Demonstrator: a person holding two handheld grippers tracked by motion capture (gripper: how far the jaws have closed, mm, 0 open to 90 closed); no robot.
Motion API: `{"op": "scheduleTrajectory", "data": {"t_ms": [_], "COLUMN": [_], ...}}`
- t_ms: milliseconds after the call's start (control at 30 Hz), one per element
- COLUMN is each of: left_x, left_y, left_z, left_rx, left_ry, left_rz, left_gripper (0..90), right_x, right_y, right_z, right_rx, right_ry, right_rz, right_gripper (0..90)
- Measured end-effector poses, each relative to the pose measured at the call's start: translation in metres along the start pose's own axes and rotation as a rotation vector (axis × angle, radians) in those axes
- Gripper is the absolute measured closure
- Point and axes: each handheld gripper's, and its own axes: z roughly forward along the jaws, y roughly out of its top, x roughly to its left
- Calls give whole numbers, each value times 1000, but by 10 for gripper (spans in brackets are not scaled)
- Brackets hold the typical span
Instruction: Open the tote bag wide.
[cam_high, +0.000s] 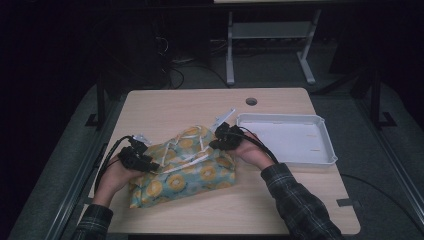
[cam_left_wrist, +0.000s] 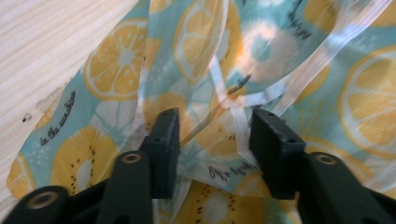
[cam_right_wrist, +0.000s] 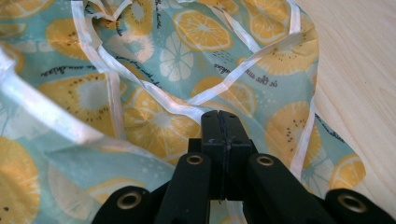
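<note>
The fruit-print cloth (cam_high: 182, 167) lies crumpled mid-table, a white tray (cam_high: 285, 140) at its three o'clock; the left gripper (cam_left_wrist: 212, 140) stands half-open over the cloth; the right gripper (cam_right_wrist: 223, 133) is clamped on the cloth's white ribbon edge (cam_right_wrist: 140, 79).

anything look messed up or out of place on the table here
Mostly the fruit-print cloth: it lies crumpled in a heap near the table's front left, its white ribbon trim looping loosely across it. The right claw is shut on that trim; the left claw stands open over the folds. The white tray sits square and empty.
</note>
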Motion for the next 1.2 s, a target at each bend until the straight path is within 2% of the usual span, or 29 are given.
{"op": "scheduleTrajectory", "data": {"t_ms": [67, 267, 400, 433, 500, 533, 567, 667, 700, 733, 767, 933, 967, 1067, 1200], "left_x": [0, 1, 2, 2, 1, 1, 1, -1, -2, -2, -4, -11, -13, -19, -27], "left_y": [-1, -2, -3, -3, -5, -5, -6, -9, -10, -11, -12, -17, -19, -23, -30], "left_z": [1, -1, -9, -13, -21, -26, -31, -45, -48, -51, -55, -68, -71, -78, -87], "left_rx": [18, 18, -25, -44, -89, -112, -136, -200, -210, -225, -243, -291, -300, -333, -362], "left_ry": [16, -4, -18, -23, -23, -23, -28, -30, -32, -33, -35, -54, -57, -73, -95], "left_rz": [10, 40, 31, 26, 17, 18, 12, 1, 0, 1, 0, 3, 4, -5, -7], "left_gripper": [606, 882, 898, 899, 898, 899, 899, 899, 899, 899, 899, 900, 900, 900, 900], "right_x": [0, 0, -1, -1, 0, -2, 0, -2, -3, -2, -2, 3, 3, 8, 15], "right_y": [0, 0, 0, 0, 0, 0, 0, 0, 0, 0, 0, -2, -3, -5, -10], "right_z": [0, 0, -1, -2, -5, -6, -9, -15, -17, -19, -21, -33, -36, -46, -58], "right_rx": [0, -3, -5, -10, -13, -21, -26, -40, -47, -50, -53, -77, -83, -109, -133], "right_ry": [-1, 1, -7, -7, -7, -11, -11, -14, -19, -19, -19, -15, -17, -7, 1], "right_rz": [-1, 12, 4, -4, 13, -5, 16, 13, -9, 9, 7, 13, 2, 15, -4], "right_gripper": [891, 890, 891, 891, 891, 891, 891, 891, 891, 891, 891, 891, 891, 891, 891]}}
